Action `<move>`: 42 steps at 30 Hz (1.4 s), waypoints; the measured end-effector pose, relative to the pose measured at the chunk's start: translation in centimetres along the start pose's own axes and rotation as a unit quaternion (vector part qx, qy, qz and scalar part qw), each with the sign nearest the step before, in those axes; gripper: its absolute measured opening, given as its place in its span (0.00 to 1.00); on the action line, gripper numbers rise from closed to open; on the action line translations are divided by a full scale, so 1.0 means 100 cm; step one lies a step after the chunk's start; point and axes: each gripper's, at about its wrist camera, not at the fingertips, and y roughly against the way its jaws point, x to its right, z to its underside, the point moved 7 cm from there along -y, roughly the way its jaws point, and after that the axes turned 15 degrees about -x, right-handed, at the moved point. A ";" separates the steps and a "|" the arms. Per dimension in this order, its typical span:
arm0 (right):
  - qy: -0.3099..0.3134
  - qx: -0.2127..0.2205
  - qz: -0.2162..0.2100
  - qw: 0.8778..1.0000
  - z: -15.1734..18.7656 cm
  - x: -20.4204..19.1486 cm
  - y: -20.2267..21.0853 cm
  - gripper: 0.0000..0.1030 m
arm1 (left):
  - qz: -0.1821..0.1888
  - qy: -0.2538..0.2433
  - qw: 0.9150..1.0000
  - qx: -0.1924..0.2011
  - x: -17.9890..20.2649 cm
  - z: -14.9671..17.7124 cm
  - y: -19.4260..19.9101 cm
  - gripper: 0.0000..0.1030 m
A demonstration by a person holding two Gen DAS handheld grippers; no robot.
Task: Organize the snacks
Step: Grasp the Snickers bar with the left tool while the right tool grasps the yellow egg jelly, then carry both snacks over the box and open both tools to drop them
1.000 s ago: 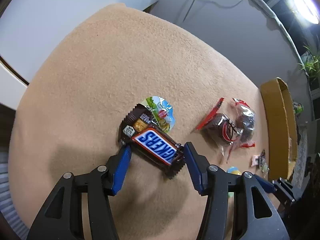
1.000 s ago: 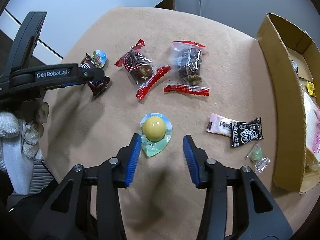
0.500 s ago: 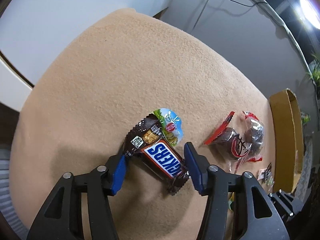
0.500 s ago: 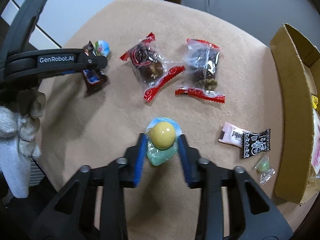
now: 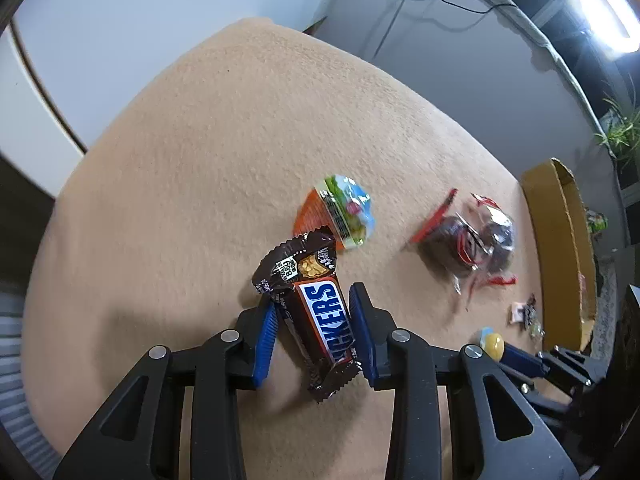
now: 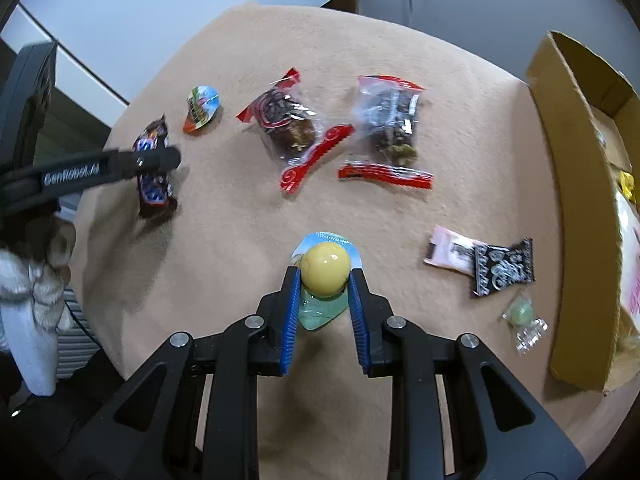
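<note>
My left gripper (image 5: 316, 304) is shut on a Snickers bar (image 5: 320, 316), holding it just above the tan cloth; it also shows in the right wrist view (image 6: 154, 172). A small jelly cup (image 5: 344, 212) with an orange base lies tipped beyond it. My right gripper (image 6: 324, 276) is shut on a yellow jelly cup (image 6: 324, 268). Two clear packs with red seals, one (image 6: 288, 124) on the left and one (image 6: 388, 124) on the right, lie mid-table. A cardboard box (image 6: 576, 184) with snacks inside stands at the right.
A pink and black candy wrapper (image 6: 484, 264) and a small green wrapped candy (image 6: 520, 314) lie near the box. The tan cloth (image 5: 240, 120) ends at a rounded edge on the left. A gloved hand (image 6: 28, 276) holds the left gripper.
Both grippers closed: the left onto the Snickers bar and lifted it off the tipped jelly cup, the right onto the yellow jelly cup.
</note>
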 end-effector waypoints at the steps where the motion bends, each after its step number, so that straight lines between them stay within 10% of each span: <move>1: -0.004 0.002 -0.002 1.000 0.001 0.002 0.001 0.24 | 0.003 -0.001 1.000 -0.001 0.001 0.004 0.001 0.32; 20: -0.074 0.054 0.006 0.996 0.024 0.051 0.063 0.24 | 0.037 -0.128 0.991 -0.009 0.099 0.027 0.015 0.28; 42: -0.150 0.109 0.065 0.980 0.011 0.171 0.151 0.24 | 0.064 -0.210 0.975 0.021 0.210 -0.026 0.026 0.28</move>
